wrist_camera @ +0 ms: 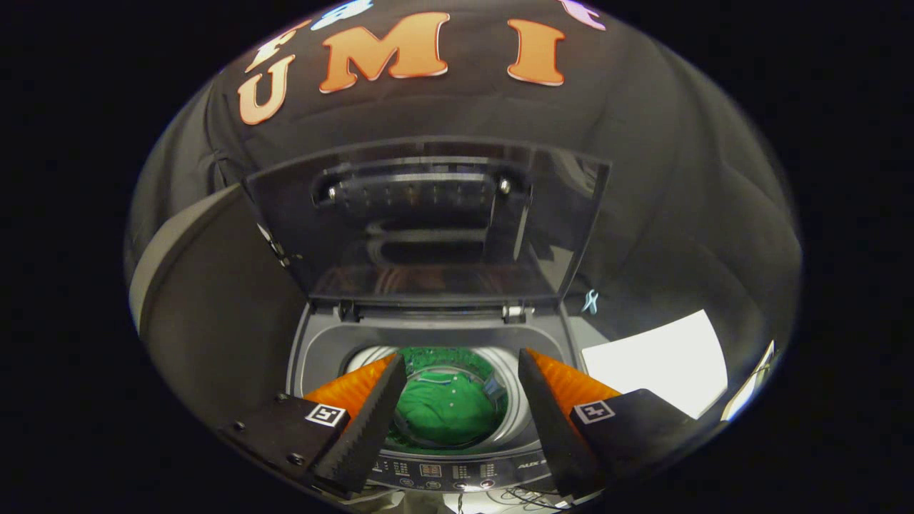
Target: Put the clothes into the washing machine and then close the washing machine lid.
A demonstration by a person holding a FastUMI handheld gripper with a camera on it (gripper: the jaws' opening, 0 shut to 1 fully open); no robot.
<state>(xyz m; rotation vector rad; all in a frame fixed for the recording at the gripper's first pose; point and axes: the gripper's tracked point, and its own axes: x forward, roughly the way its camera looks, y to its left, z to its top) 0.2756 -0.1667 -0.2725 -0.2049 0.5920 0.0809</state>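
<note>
A green garment [444, 408] lies down inside the drum of the grey top-loading washing machine [321, 350]. The machine's dark see-through lid [428, 221] stands raised at the back, tilted up against the booth wall. My gripper [460, 414] hovers above the machine's front, open, its two black ribbed fingers [368, 421] spread wide on either side of the drum opening with nothing between them. The garment lies below and beyond the fingertips, apart from them.
The machine's control panel [443, 471] runs along its front edge under the fingers. A white sheet [657, 364] lies on the surface to the right of the machine. A dark curved panel [214, 314] stands to the left. Thin cables [528, 494] trail below the panel.
</note>
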